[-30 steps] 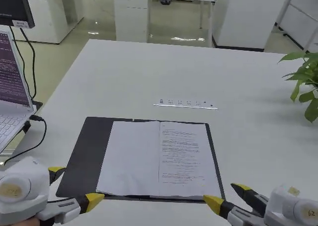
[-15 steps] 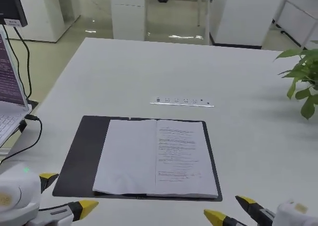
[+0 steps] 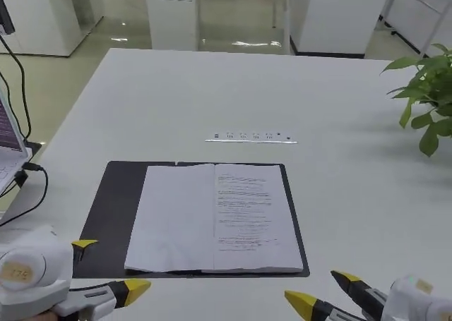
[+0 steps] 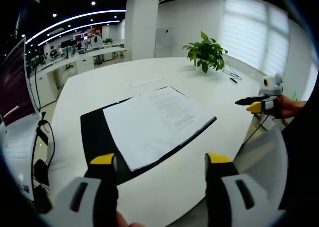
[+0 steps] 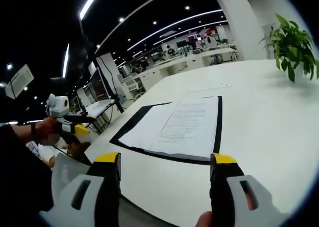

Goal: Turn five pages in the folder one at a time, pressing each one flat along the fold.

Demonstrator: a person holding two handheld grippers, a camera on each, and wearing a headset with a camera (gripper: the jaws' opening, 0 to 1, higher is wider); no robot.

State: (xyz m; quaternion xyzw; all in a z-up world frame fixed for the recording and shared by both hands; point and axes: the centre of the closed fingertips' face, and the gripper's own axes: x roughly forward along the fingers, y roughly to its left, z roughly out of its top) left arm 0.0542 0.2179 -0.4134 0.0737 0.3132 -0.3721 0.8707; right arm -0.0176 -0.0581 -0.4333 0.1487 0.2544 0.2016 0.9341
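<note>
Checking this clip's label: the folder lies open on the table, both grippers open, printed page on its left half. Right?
Not quite: the head view shows the printed page on the right half of the folder; the left page is blank. The rest holds.

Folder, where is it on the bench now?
In the head view the open folder lies on the white table, ahead of the left gripper and right gripper, socket strip beyond it.

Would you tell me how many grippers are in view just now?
2: the left gripper by the folder's near left corner and the right gripper off its near right corner, both open.
</note>
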